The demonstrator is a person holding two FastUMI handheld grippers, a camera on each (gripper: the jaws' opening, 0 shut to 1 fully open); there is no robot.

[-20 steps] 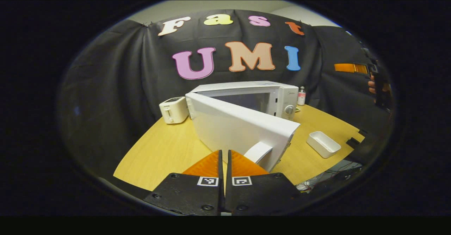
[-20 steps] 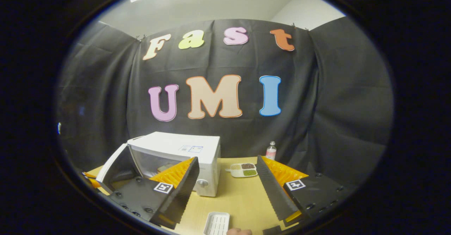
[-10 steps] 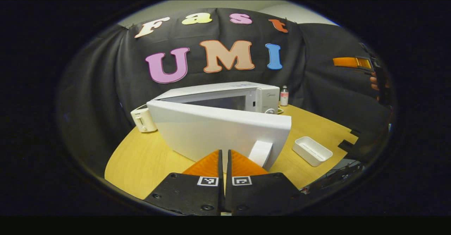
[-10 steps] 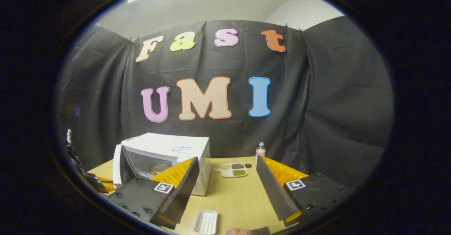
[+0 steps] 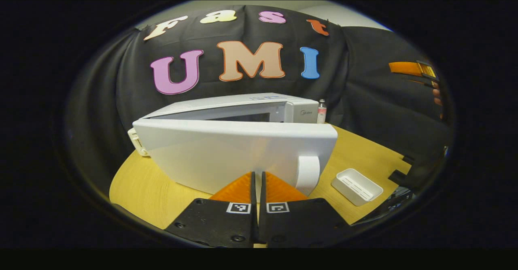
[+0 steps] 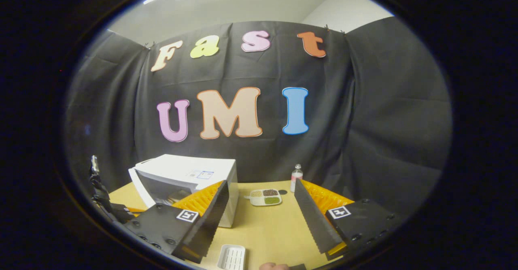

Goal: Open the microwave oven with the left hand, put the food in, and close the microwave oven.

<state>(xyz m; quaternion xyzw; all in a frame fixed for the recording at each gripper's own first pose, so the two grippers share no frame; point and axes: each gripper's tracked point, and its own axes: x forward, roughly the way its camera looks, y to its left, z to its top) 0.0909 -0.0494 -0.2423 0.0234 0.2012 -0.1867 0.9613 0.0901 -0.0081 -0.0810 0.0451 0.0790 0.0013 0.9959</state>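
Observation:
The white microwave (image 5: 243, 104) stands on the round wooden table (image 5: 153, 189). Its door (image 5: 218, 152) hangs partly open, outer face towards my left gripper. My left gripper (image 5: 257, 173) is shut with nothing between its fingers, its tips right at the door's face, just left of the white handle (image 5: 307, 173). In the right gripper view the microwave (image 6: 194, 171) is at the lower left with its door (image 6: 141, 187) ajar, and something pale lies in the cavity (image 6: 172, 199). My right gripper (image 6: 259, 187) is held open and empty, high above the table.
A white ridged tray (image 5: 357, 186) lies near the table's front right edge. A small bottle (image 5: 321, 111) stands behind the microwave and a white toaster (image 5: 135, 140) peeks out at its left. A divided plate of grains (image 6: 265, 197) sits mid-table.
The door has swung further towards the microwave body, with my shut left gripper following against it. My right gripper stays open and has barely shifted.

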